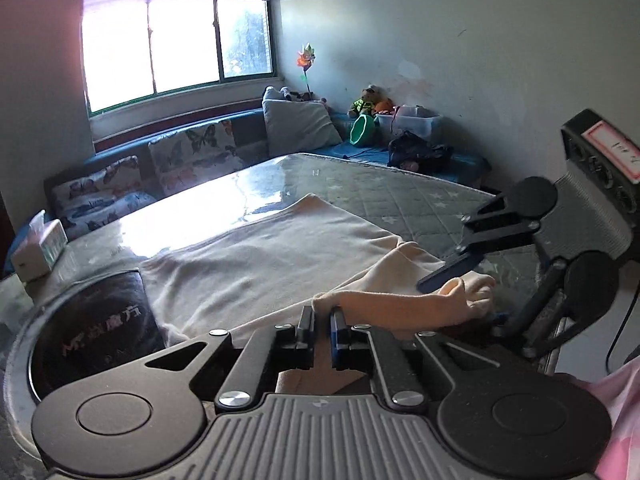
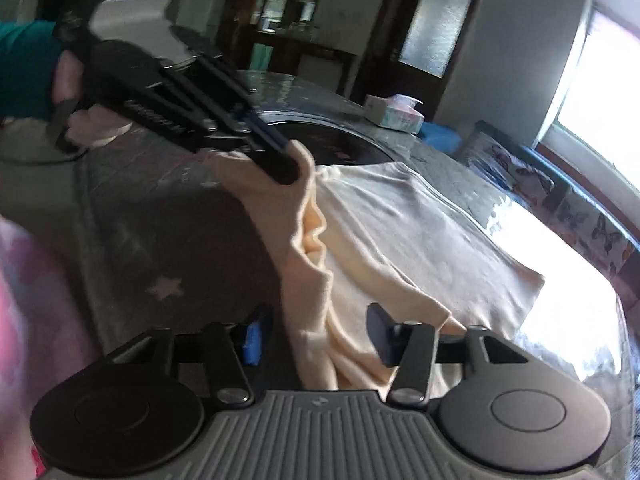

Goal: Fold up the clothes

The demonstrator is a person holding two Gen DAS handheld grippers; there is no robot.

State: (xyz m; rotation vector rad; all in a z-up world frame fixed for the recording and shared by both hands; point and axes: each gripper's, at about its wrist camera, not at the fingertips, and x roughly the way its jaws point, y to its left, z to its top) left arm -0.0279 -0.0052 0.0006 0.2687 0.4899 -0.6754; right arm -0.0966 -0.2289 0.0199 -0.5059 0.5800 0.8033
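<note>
Two black two-finger grippers work one pale cream knit garment that lies on a grey quilted table cover with white stars under a glossy clear sheet.

From the left wrist view, the left gripper has its jaws drawn nearly together, pinching a soft raised fold of the cream cloth at the near edge. From the right wrist view the same gripper comes in from the upper left, its slim black fingers clamped on a bunched corner of cloth lifted off the table, with the fabric hanging from it in loose wrinkled folds.

The right gripper stands wide apart, one finger with a blue pad to the left and a dark flat pad to the right; a hanging strip of the cream cloth passes between them, and neither pad presses on it. In the left wrist view that gripper sits at the cloth's right end, beside a rolled, bunched lump of fabric.

The rest of the garment spreads flat and smooth across the table toward the window side. A round black glossy plate with a metal rim is set in the table just beside the cloth's left edge. A small rectangular tissue box stands farther left.
</note>
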